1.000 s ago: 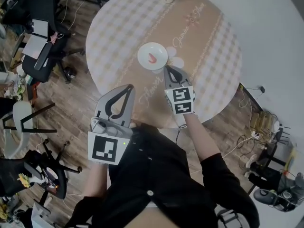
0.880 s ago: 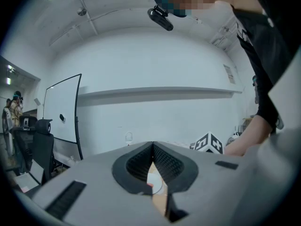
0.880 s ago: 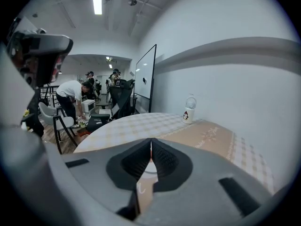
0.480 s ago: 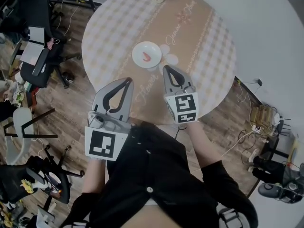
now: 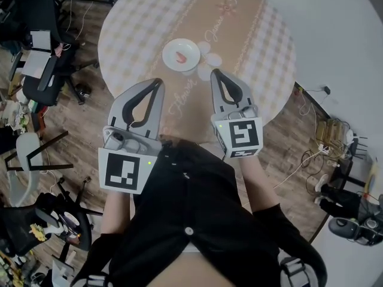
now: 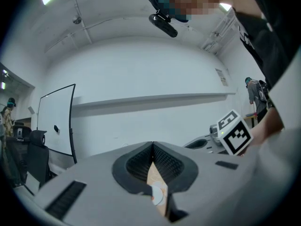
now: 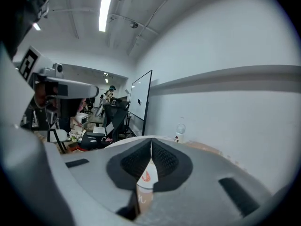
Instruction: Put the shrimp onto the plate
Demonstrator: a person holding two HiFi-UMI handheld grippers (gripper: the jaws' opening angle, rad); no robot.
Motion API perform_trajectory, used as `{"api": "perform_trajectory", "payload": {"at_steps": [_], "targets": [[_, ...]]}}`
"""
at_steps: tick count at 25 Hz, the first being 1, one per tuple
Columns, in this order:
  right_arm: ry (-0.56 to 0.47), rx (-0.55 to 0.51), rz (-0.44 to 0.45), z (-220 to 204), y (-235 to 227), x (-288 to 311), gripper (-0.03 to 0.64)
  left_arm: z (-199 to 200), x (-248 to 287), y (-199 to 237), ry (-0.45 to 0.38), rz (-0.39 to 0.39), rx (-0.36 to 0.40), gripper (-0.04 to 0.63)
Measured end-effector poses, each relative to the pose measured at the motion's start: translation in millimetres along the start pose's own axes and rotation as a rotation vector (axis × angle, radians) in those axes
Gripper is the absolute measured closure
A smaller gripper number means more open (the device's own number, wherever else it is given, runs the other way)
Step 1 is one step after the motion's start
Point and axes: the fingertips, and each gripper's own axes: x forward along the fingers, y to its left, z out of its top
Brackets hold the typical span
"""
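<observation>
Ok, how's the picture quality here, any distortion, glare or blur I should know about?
Head view: evenly lit and fairly sharp, the shrimp reads clearly on the plate. Left gripper view: heavy fisheye bending, with dark corners. Right gripper view: same fisheye warp, and the ceiling light is blown out white.

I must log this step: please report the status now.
Left tongs shut, empty. Right tongs shut, empty. Shrimp lies on plate. Nothing blocks the plate.
</observation>
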Motion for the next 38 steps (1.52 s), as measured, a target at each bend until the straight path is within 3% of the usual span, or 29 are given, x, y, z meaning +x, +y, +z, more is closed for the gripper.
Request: {"api": "perform_trajectory", "payload": {"at_steps": [8,16,38], "targets": [[-0.069,0.004,0.008,31.5,5.9,-19.9,0.614,7.8,6.5,-8.6,-0.033,-0.042,0.019,0.592],[-0.071,0.034,-0.017,33.7,-3.0,-34.0,0.614,11.3,7.7,-10.9,-0.045,-0.055,0.023,0.592],[-0.076,-0.006,-0.022,43.7,3.8,-40.0,0.614,19.6,2.8,-12.1,-0.08,-0.07,0.033,0.592]]}}
